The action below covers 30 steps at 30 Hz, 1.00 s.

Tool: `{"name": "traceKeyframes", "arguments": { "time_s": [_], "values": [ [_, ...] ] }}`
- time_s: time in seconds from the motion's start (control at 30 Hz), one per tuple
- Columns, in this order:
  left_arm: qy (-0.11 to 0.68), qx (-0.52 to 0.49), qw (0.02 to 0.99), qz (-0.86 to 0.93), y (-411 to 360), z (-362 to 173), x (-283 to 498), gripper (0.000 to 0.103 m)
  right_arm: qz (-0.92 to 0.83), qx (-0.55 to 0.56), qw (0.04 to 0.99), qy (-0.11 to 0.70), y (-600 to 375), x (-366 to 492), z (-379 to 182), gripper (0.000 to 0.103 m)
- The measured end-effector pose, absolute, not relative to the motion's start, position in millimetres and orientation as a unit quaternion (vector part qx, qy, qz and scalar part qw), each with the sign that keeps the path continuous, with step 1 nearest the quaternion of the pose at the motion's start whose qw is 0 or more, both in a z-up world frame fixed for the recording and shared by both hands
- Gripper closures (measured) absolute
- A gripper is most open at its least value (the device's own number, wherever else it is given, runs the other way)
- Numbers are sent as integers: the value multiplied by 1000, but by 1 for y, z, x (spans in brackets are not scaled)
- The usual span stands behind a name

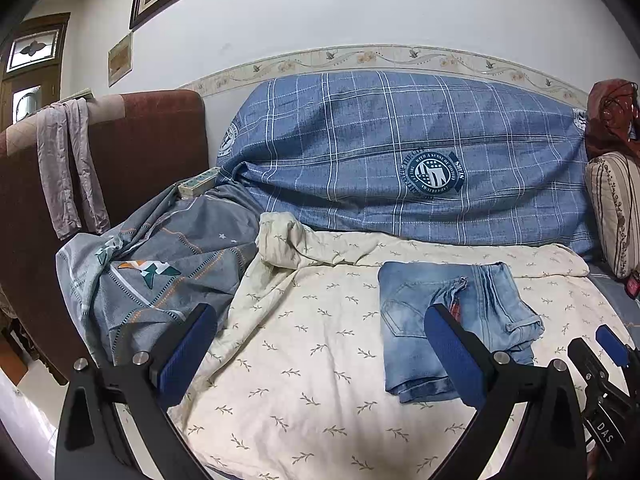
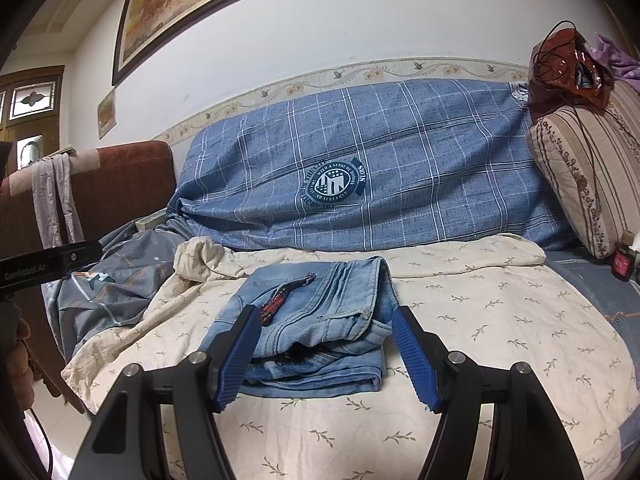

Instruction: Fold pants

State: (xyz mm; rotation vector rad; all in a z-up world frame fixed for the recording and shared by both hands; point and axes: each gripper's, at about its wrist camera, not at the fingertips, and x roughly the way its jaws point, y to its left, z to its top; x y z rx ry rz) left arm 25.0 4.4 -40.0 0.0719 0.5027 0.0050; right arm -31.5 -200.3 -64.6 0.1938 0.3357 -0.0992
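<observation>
1. Cream leaf-print sheet (image 2: 460, 320) spread across the bed, blue plaid cover (image 2: 400, 168) heaped behind it against the wall, grey patterned quilt (image 1: 160, 264) bunched off to the left.
2. Folded jeans (image 2: 320, 320) lying on that sheet as a compact stack of several layers, waistband and belt loops on top, stacked edges facing the cameras; long side apparently running away toward the plaid cover, though the fisheye makes that hard to judge.
3. Right gripper (image 2: 326, 354) directly before the near edge of the jeans, jaws standing wide and empty, the stack framed between them; whether the pads touch the cloth cannot be told.
4. Left gripper (image 1: 320, 352) also spread wide and empty, aimed mostly at bare sheet; jeans (image 1: 452, 320) off to its right, behind its right finger.
5. Judged from this: right hand clearly nearer and squarely lined up; left needing a shift rightward to reach the stack.
6. Task looking nearly or fully done; any remaining move likely a final tidy or press of the near edge.
</observation>
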Motion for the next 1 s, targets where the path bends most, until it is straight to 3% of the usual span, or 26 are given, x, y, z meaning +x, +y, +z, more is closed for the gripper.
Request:
{"name": "traceKeyframes", "arguments": {
  "time_s": [1.0],
  "values": [
    [246, 36, 969, -15, 6, -37, 22, 0, -54, 100, 979, 170, -203, -29, -65, 32]
  ]
}}
